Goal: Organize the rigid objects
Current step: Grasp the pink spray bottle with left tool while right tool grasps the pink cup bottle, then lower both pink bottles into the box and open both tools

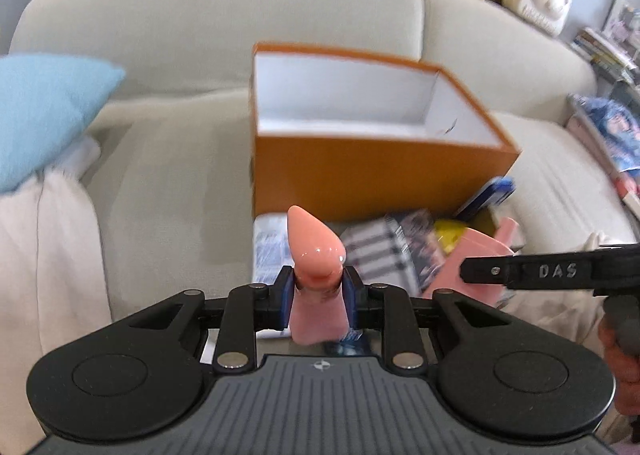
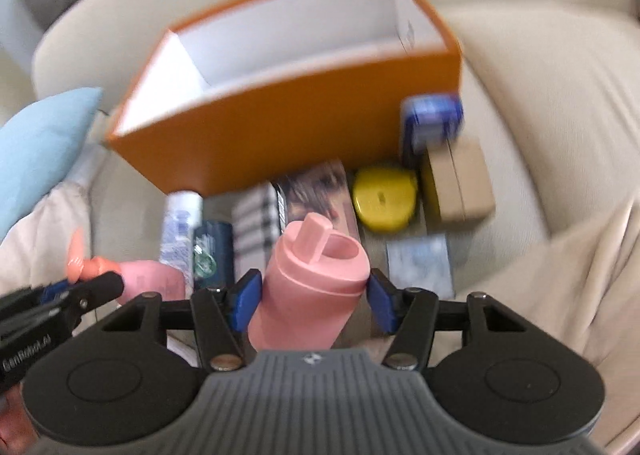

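Note:
My left gripper [image 1: 317,297] is shut on a pink bottle with a pointed glossy cap [image 1: 316,251], held above the sofa in front of an open orange box [image 1: 372,171] with a white inside. My right gripper [image 2: 312,301] is shut on a pink tumbler with a flip lid [image 2: 310,287]. The orange box [image 2: 288,135] stands just beyond it. The left gripper and its pink bottle [image 2: 140,279] show at the left of the right wrist view. The right gripper's finger [image 1: 520,269] shows at the right of the left wrist view.
On the sofa in front of the box lie a white tube [image 2: 182,227], a dark can [image 2: 212,255], a striped book [image 2: 256,223], a yellow round case [image 2: 384,199], a cardboard box [image 2: 460,187], a blue tin [image 2: 432,119]. A blue cushion [image 1: 44,111] lies left.

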The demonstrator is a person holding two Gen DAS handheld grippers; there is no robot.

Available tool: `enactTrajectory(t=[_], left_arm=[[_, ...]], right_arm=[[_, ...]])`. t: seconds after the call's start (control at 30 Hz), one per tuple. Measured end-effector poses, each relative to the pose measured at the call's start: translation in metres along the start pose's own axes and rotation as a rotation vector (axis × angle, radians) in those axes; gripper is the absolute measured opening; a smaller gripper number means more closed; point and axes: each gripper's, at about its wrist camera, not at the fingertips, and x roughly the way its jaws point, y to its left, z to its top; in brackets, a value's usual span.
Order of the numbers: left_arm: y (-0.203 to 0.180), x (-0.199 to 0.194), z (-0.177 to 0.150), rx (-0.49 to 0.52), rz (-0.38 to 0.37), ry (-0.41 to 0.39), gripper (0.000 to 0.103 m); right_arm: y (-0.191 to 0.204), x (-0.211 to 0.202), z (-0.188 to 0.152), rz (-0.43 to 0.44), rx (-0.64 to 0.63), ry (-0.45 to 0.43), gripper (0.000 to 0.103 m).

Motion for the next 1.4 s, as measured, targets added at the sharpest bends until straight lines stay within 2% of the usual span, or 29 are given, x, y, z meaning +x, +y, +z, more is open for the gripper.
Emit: enactTrajectory(t=[0.03, 0.2, 0.3, 0.43, 0.53, 0.6, 0.77, 0.93, 1.17, 1.27, 1.4], left_arm=[[-0.001, -0.004, 0.006, 0.003, -0.009, -0.015, 0.028], [0.000, -0.020, 0.050, 0.015, -0.054, -0.096, 0.028], [0.002, -0.020, 0.082, 0.029, -0.064, -0.119, 0.028], [0.003, -0.001, 0.126, 0.078, -0.070, -0.141, 0.028], [0.003, 0.029, 0.154, 0.135, -0.049, -0.131, 0.028], [0.004, 0.052, 0.165, 0.168, -0.052, -0.116, 0.028], [0.019, 0.117, 0.183, 0.238, -0.070, -0.067, 0.028], [0.029, 0.160, 0.186, 0.312, -0.020, -0.002, 0.028], [0.023, 0.184, 0.185, 0.356, 0.093, 0.043, 0.029], [0.014, 0.189, 0.183, 0.394, 0.128, 0.064, 0.029], [0.009, 0.193, 0.177, 0.415, 0.147, 0.086, 0.031]], right_arm=[[-0.001, -0.006, 0.015, 0.007, -0.029, -0.025, 0.059], [0.008, -0.041, 0.034, 0.037, -0.203, -0.166, 0.059], [0.013, -0.048, 0.056, 0.061, -0.290, -0.227, 0.059], [0.020, -0.044, 0.100, 0.065, -0.341, -0.260, 0.059], [0.023, -0.032, 0.134, 0.060, -0.371, -0.287, 0.059], [0.024, -0.013, 0.154, 0.058, -0.377, -0.279, 0.059], [0.022, 0.044, 0.200, 0.063, -0.295, -0.200, 0.059], [0.021, 0.097, 0.228, 0.069, -0.279, -0.154, 0.058], [0.029, 0.143, 0.243, 0.076, -0.314, -0.125, 0.058], [0.034, 0.152, 0.245, 0.093, -0.332, -0.125, 0.057], [0.031, 0.165, 0.255, 0.095, -0.287, -0.067, 0.056]])
